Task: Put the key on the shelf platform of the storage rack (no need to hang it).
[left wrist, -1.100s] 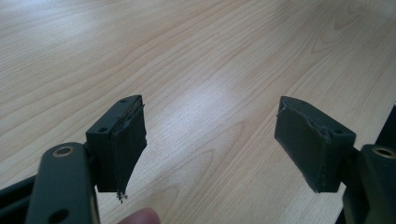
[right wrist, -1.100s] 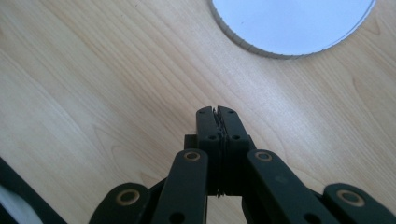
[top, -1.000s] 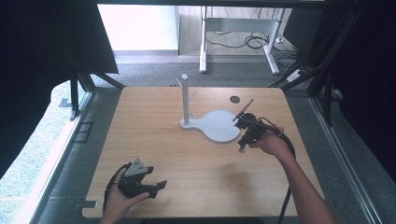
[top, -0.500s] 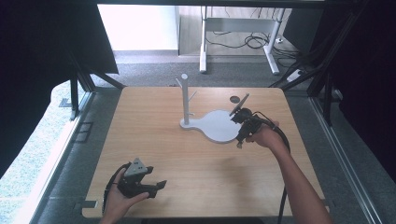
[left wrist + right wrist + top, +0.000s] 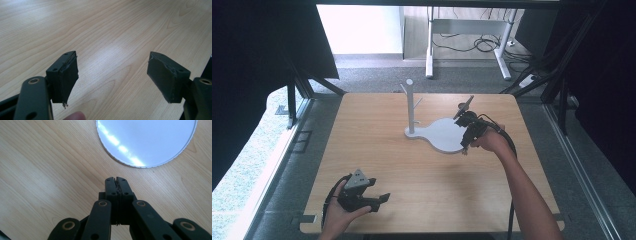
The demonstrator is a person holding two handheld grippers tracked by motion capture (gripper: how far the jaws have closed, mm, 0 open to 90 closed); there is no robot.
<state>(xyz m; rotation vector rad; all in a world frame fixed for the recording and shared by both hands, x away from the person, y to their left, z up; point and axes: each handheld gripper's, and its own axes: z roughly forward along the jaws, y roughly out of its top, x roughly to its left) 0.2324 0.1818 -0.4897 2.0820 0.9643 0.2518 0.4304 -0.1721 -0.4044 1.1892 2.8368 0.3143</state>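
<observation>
The white stand [image 5: 443, 135], a flat round base with an upright pegged post at its left end, sits on the wooden table [image 5: 377, 150] toward the far right. The right gripper [image 5: 465, 146] hangs at the base's near right rim with its jaws pressed together on nothing, the rim just ahead of them in the right gripper view. Well apart, at the near left edge, the left gripper [image 5: 379, 201] rests low over bare wood with its jaws spread wide and empty.

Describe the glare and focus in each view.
High view: bright window washes out, dark edges. Left gripper view: soft sheen on the table, open tool sharp. Right gripper view: streaky glare on the white base, shut tool crisp.
</observation>
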